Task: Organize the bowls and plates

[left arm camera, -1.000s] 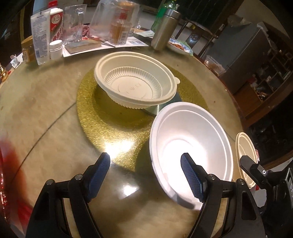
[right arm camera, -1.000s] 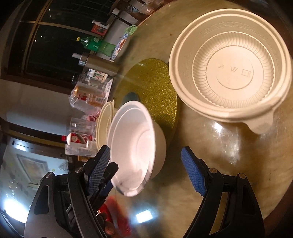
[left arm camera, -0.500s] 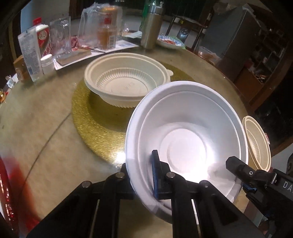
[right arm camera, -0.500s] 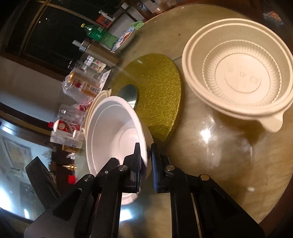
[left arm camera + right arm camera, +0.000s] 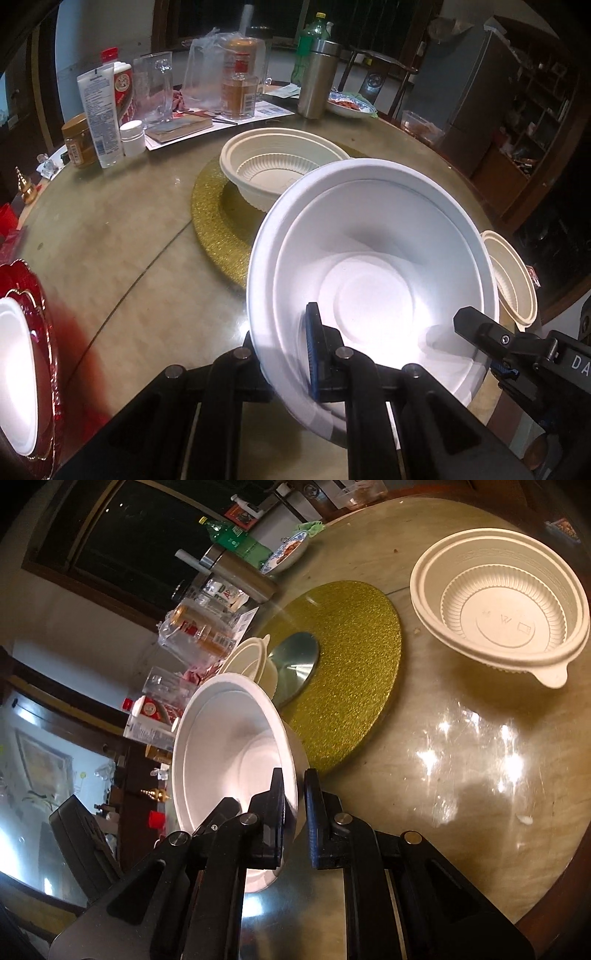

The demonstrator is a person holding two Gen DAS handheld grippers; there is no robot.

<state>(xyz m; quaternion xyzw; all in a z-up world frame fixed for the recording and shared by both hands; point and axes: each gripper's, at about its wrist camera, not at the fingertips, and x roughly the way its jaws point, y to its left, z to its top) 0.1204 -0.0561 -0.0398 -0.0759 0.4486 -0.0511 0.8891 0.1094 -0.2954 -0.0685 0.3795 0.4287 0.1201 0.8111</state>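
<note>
A white bowl [image 5: 373,266] hangs lifted and tilted above the table, pinched by both grippers. My left gripper [image 5: 291,354] is shut on its near rim. My right gripper [image 5: 294,805] is shut on the opposite rim of the same bowl [image 5: 229,738]; its tip also shows in the left wrist view [image 5: 491,339]. A cream ribbed bowl [image 5: 280,170] sits on the gold round mat [image 5: 214,221]. A second cream bowl [image 5: 502,609] sits on the table to the right; it also shows in the left wrist view [image 5: 513,280].
A red plate with a white dish [image 5: 22,332] lies at the left edge. Bottles, jars, a steel flask [image 5: 317,81] and a plastic bag crowd the far side of the round table. The table edge [image 5: 554,897] is close on the right.
Both grippers closed on the white bowl's rim and lifted it off the table. It now hangs higher and tilted. The left view drew back, showing the red plate.
</note>
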